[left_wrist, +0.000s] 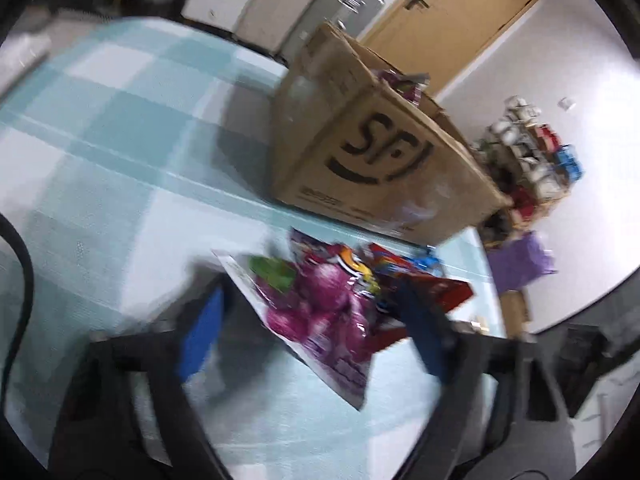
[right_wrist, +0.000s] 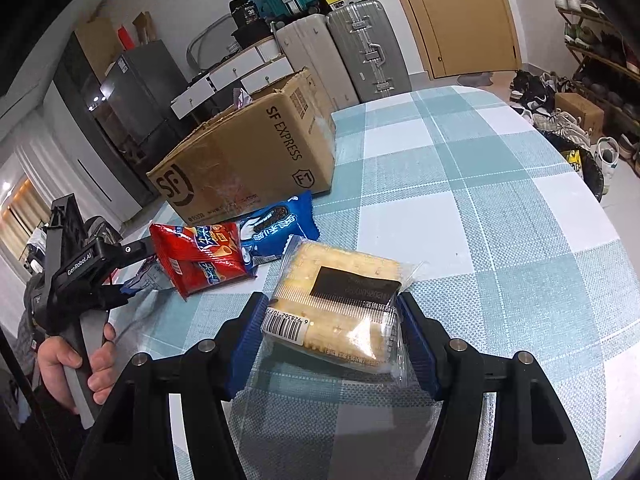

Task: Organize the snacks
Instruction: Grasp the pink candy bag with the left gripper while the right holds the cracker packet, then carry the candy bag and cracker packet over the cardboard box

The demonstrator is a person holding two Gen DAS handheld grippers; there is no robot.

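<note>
Cardboard SF Express box (right_wrist: 248, 152) at the worktop's (right_wrist: 500, 208) far left already holds some packets. The right tool (right_wrist: 330, 336) clamps a clear cracker pack (right_wrist: 340, 304); the left tool (left_wrist: 308, 320) grips a purple snack bag (left_wrist: 320, 308). A red packet (right_wrist: 200, 260) and blue packet (right_wrist: 276, 224) lie just near the box, unsorted.

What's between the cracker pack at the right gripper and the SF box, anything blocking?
Partly. The red snack bag and blue cookie pack lie on the table between the cracker pack and the cardboard box, on its left-hand side. The right gripper already has its jaws either side of the crackers; lifting over should clear both.
</note>
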